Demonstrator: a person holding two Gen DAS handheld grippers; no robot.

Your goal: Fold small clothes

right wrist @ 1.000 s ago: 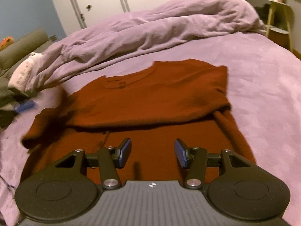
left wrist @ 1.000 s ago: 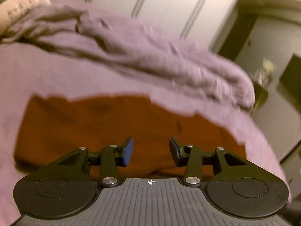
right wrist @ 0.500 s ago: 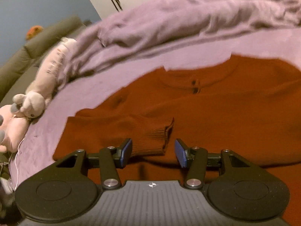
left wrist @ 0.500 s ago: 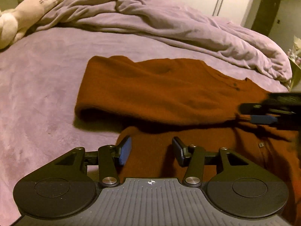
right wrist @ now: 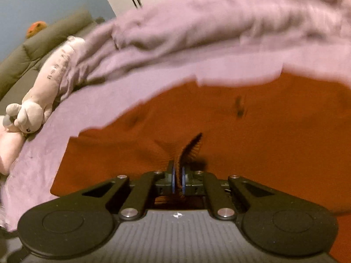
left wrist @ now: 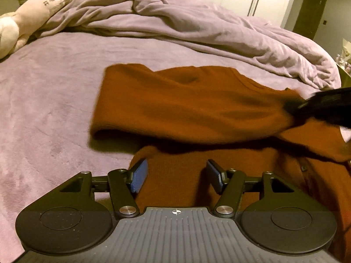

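Rust-red knit, a small sweater (left wrist: pixel 186 107), lies partly folded on the lilac bed (left wrist: pixel 48 100), in front of the rumpled blanket (left wrist: pixel 197 28) heaped along the far edge. The right tongs (right wrist: pixel 178 180) have just clamped shut on the ribbed sleeve cuff (right wrist: pixel 189 148), pinched between the blue pads. The left tongs (left wrist: pixel 175 176) have just been opening and stand apart over the sweater's near part, gripping nothing. A plush toy (right wrist: pixel 43 96) lies at the bed's left edge.
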